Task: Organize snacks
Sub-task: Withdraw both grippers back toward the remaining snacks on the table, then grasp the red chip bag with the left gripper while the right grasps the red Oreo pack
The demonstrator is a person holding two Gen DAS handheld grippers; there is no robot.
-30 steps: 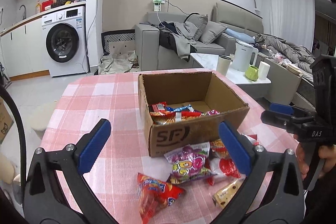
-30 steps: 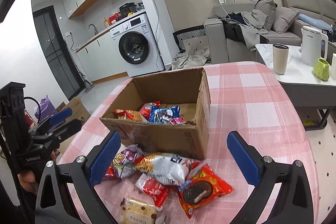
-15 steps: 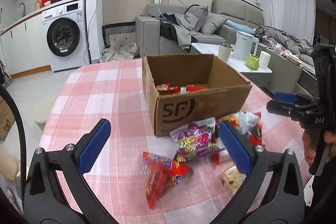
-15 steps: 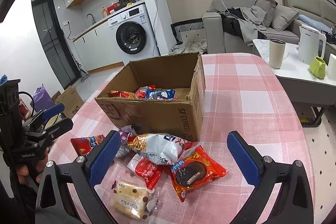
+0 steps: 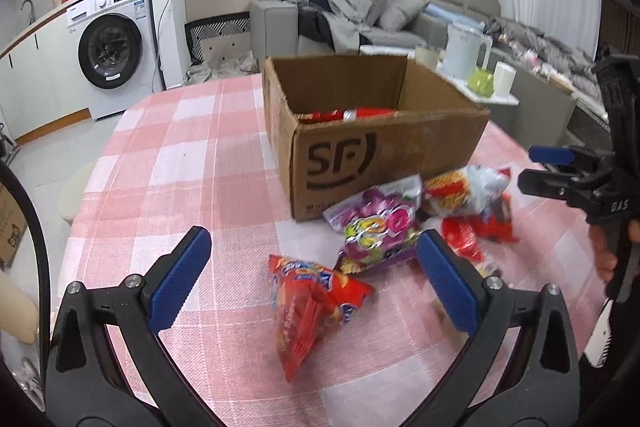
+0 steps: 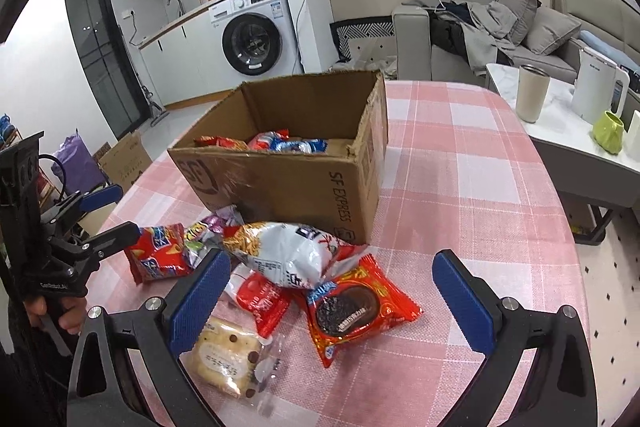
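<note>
An open cardboard box (image 5: 380,155) (image 6: 288,187) stands on the pink checked tablecloth with several snack packs inside. Loose packs lie in front of it: a red chip bag (image 5: 312,303) (image 6: 158,257), a purple candy bag (image 5: 376,227), a white-and-orange bag (image 6: 288,251), a red cookie pack (image 6: 352,311), a small red pack (image 6: 262,301) and a clear-wrapped biscuit (image 6: 226,357). My left gripper (image 5: 312,283) hangs open just above the red chip bag. My right gripper (image 6: 332,303) is open over the cookie pack. Neither holds anything.
The round table's edge (image 6: 560,227) curves away on the right. Beyond it a low white table (image 6: 568,131) carries a kettle, cup and green mug. A washing machine (image 5: 116,47) and grey sofa (image 5: 360,15) stand behind. A hand (image 6: 60,315) holds the left gripper's handle.
Both grippers have dropped lower and closer to the loose snacks in front of the box. Both stay open and empty. The snacks have not moved.
</note>
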